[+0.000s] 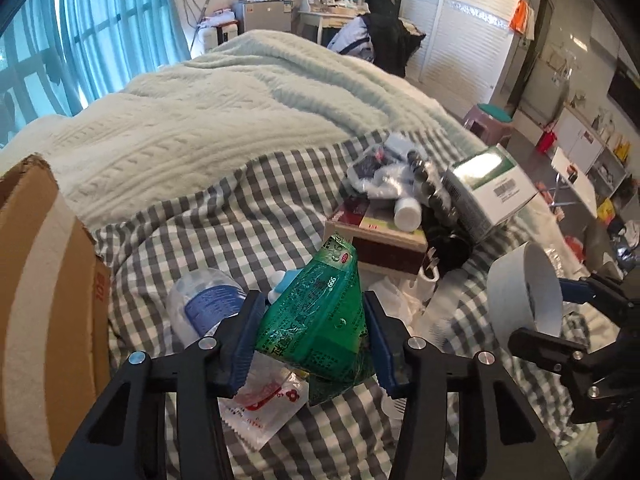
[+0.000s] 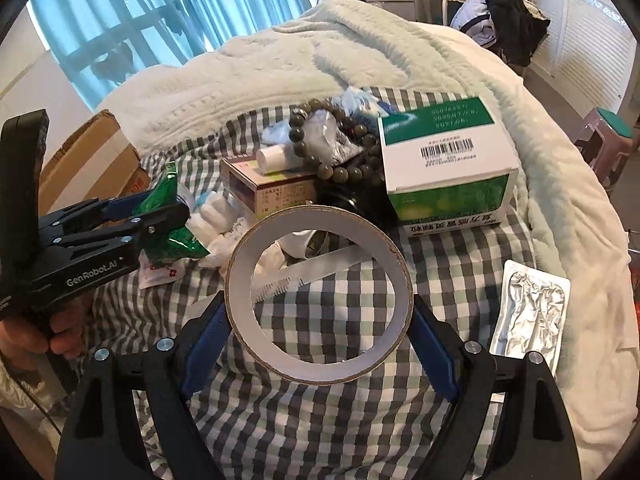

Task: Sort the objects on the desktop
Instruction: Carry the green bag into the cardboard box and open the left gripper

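"GenRobot.AI" lettering on left hand-held gripper [image 2: 160, 216], clamping green "666" packet [image 1: 316, 320].

A green printed packet [image 1: 316, 320] sits between blue pads [image 1: 240, 344] of the black left gripper [image 1: 310, 344], above a grey-and-white checked cloth [image 2: 340, 280]. The black right gripper [image 2: 320, 332], also blue-padded, carries a white-faced tape roll [image 2: 320, 300] with a brown edge. Nearby lie a green-and-white box [image 2: 444, 160] bearing a black barcode, grey-green beads [image 2: 320, 136], a silver foil blister pack [image 2: 528, 312], a pale mint blanket [image 1: 224, 96] and a brown cardboard box [image 1: 44, 280]. Turquoise curtains [image 1: 100, 20] hang behind.
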Tool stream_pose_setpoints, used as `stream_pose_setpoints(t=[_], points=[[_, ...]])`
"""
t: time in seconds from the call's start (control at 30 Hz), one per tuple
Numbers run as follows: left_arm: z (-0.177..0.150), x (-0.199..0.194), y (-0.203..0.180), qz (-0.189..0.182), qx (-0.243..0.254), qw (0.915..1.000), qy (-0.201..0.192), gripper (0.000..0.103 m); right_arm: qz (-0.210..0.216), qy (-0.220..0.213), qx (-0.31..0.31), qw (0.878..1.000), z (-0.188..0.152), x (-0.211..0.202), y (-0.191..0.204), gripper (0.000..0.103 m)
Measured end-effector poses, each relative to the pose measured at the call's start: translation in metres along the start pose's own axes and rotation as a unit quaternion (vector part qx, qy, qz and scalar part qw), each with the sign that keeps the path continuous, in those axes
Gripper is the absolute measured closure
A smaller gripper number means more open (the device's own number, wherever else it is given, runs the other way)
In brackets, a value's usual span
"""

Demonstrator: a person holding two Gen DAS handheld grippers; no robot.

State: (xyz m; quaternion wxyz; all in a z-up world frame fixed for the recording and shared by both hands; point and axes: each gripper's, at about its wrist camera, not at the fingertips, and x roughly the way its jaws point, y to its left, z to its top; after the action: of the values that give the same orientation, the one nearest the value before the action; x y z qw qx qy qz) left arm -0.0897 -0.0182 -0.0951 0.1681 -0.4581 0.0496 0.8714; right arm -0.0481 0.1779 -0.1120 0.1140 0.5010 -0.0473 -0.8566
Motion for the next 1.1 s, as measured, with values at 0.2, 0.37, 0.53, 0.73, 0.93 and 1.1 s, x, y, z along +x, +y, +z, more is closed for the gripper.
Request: stream_pose_setpoints(t=[0.2, 0.37, 0.53, 0.73, 0.93, 1.1], points=[[0.007, -0.03, 0.006, -0.013, -0.017, 0.9997, -0.012, 0.053, -0.001, -0.02, -0.009, 1.0, 0.007, -0.022, 0.015, 0.018], [0.012, -0.065, 0.01, -0.014, -0.019, 0.9992, -0.031, 0.053, -0.009, -0.036, -0.035, 0.999, 0.019, -0.049, 0.034, 0.018], [0.017, -0.107, 0.026, -0.013, -0.038, 0.9971, -0.065, 0.053, -0.011, -0.054, -0.074, 0.996, 0.04, -0.082, 0.062, 0.018], [0.024, -0.164, 0.072, 0.014, -0.084, 0.9902, -0.111, 0.053, 0.015, -0.074, -0.13, 0.989, 0.065, -0.118, 0.119, 0.018], [0.009, -0.196, 0.137, 0.07, -0.152, 0.9782, -0.123, 0.053, 0.05, -0.075, -0.203, 0.975, 0.085, -0.135, 0.192, 0.018], [-0.015, -0.21, 0.19, 0.121, -0.201, 0.965, -0.118, 0.053, 0.099, -0.058, -0.251, 0.961, 0.101, -0.129, 0.26, 0.018]])
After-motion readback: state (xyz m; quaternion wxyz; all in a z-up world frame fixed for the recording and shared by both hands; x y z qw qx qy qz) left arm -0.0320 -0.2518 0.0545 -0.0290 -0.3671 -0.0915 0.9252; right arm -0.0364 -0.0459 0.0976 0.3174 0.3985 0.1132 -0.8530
